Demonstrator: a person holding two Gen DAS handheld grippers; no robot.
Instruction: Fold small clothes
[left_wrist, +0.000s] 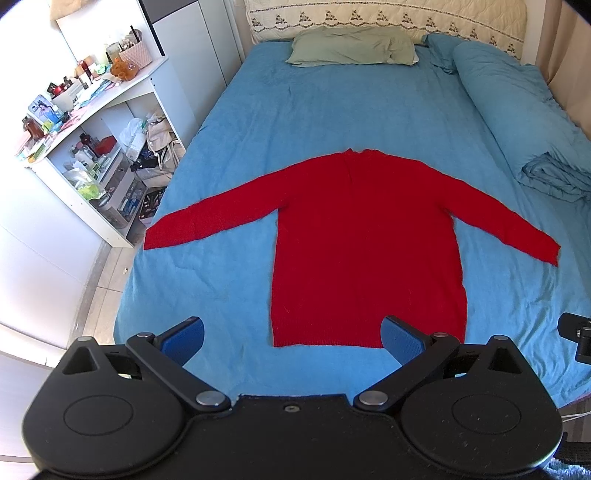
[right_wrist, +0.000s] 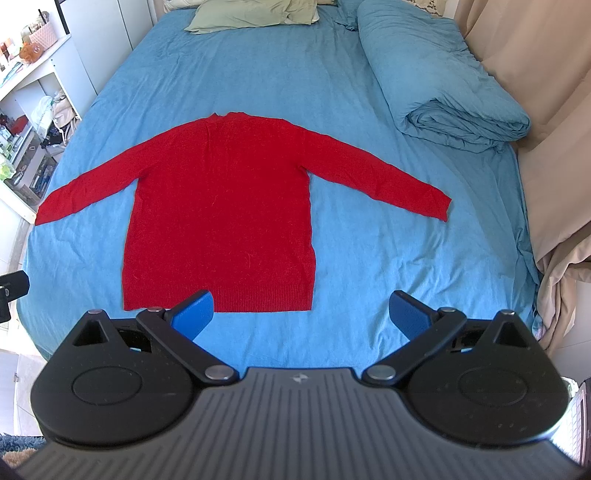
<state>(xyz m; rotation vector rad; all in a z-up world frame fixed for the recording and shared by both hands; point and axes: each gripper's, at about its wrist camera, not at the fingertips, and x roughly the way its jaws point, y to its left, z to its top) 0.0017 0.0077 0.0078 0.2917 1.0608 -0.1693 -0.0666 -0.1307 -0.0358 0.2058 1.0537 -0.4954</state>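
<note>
Your red sweater (left_wrist: 365, 251) lies flat on the blue bedsheet (left_wrist: 295, 122), collar toward the headboard, both sleeves spread out to the sides, hem nearest you. Your left gripper (left_wrist: 291, 338) hovers over the near edge of the bed with its blue pads spread wide, holding nothing; its right pad (left_wrist: 402, 339) overlaps the hem's right corner in the left wrist view. Your right gripper (right_wrist: 301, 314) is likewise splayed apart and empty, its left pad (right_wrist: 195, 314) showing in front of the hem.

As for containers: the white shelf unit (left_wrist: 110, 110) beside the bed is crowded with small bottles and boxes, and a pink basket (left_wrist: 136, 53) on its top holds upright items too small to identify. No label there is legible. A rolled blue duvet (right_wrist: 436, 81) lies along the right side, and a green pillow (left_wrist: 351, 46) sits at the head.
</note>
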